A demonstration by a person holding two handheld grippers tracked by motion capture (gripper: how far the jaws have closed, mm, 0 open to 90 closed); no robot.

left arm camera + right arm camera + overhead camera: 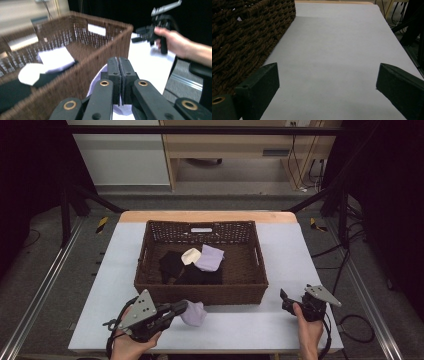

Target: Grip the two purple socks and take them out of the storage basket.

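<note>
Left gripper (181, 308): jaws clamped on lavender cloth (194, 313), lying on surface (240, 325) just before basket (201, 294). Right gripper (285, 301): jaws wide, holding nothing. Basket: black, cream, lavender cloths inside.

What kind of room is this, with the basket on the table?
Probably a lab or recording workspace: a dark metal frame surrounds the white table, cables trail on the floor, and a wicker basket of folded cloths sits ready for practice.
</note>
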